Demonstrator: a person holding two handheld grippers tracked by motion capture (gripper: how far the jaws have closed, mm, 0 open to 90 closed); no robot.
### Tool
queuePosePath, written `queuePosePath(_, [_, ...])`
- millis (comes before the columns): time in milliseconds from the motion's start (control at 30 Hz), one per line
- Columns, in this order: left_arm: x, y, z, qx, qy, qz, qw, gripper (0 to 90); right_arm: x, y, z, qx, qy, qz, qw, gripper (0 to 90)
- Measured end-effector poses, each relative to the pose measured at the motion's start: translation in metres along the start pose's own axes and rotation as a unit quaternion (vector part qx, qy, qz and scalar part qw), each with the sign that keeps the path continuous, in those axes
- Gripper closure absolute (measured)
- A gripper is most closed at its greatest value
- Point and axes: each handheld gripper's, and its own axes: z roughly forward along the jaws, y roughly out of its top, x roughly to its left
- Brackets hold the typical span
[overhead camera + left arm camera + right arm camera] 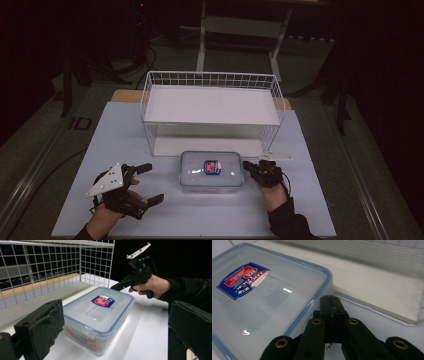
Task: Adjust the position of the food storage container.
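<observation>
Right gripper (248, 165): jaws clenched together on nothing, tip at the right rear corner of the food container (212, 170).
Left gripper (150, 182): released, jaws spread wide, well left of the container.
Container: lid on, centre of the desk (125, 130), its rear edge just before the wire shelf rack (210, 107).
Open room: bare desk on both sides and along the near edge.
</observation>
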Motion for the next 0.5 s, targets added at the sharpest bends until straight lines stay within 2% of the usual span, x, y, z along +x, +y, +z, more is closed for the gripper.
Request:
queuePosePath(233, [0.001, 0.000, 0.001, 0.004, 0.004, -0.002, 1.0000, 0.3, 0.005, 0.004, 0.004, -0.004, 0.006, -0.008, 0.9999, 90.0])
queuePosePath(367, [0.002, 0.000, 0.001, 0.008, 0.004, -0.006, 0.9999, 0.3, 0.007, 0.006, -0.001, -0.014, -0.005, -0.022, 0.9996, 89.5])
queuePosePath(433, [0.002, 0.000, 0.001, 0.009, 0.009, -0.005, 0.9999, 0.3, 0.008, 0.006, -0.006, -0.021, -0.004, -0.020, 0.9996, 84.0])
queuePosePath(500, [0.002, 0.001, 0.001, 0.012, 0.016, -0.006, 0.9998, 0.3, 0.009, 0.007, -0.013, -0.030, -0.012, -0.025, 0.9991, 76.9])
